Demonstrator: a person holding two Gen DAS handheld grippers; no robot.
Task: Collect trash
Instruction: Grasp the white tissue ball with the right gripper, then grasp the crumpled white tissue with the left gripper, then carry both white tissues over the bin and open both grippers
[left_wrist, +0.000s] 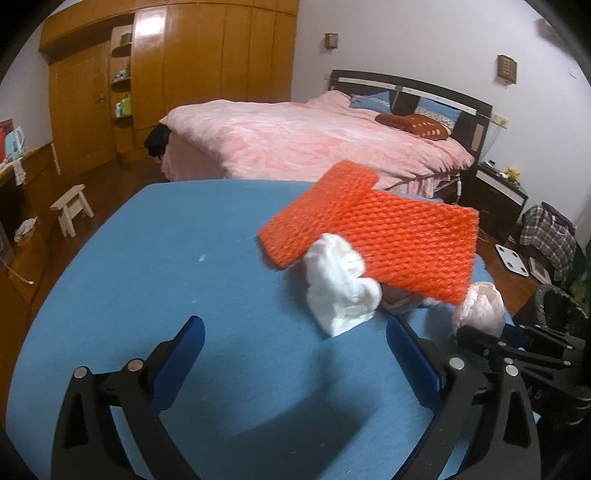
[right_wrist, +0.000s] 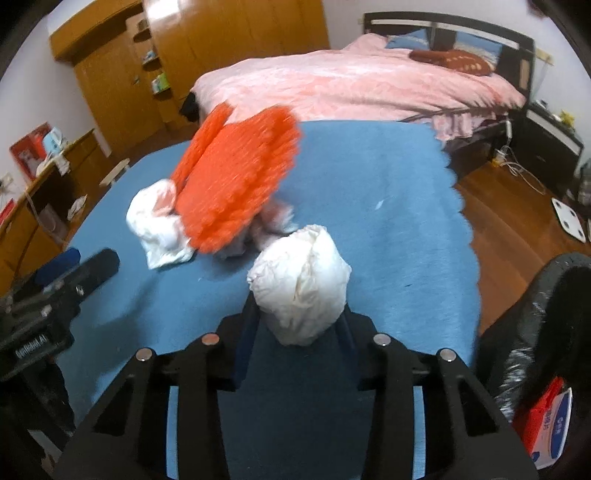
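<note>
My left gripper (left_wrist: 293, 354) hangs wide open over the blue felt-covered table (left_wrist: 166, 258), nothing between its blue pads. Just ahead of it lies a crumpled white tissue wad (left_wrist: 341, 286), and two flat orange foam-net sleeves (left_wrist: 369, 229) lean across that wad, one overlapping the other, with some pale pinkish scrap tucked underneath — too hidden for me to name. Further right, my right gripper (right_wrist: 299, 325) has its fingers pressed against both sides of a rounded ball of white crumpled paper (right_wrist: 301, 284), so that piece is in my grip, at the table's near side. At the far right stands a black plastic trash bag (right_wrist: 535, 332) with a red-and-white carton (right_wrist: 546, 424) already inside. By my judgement, the job is in its early middle: one item binned, one held, the tissue, sleeves and scrap left.
</note>
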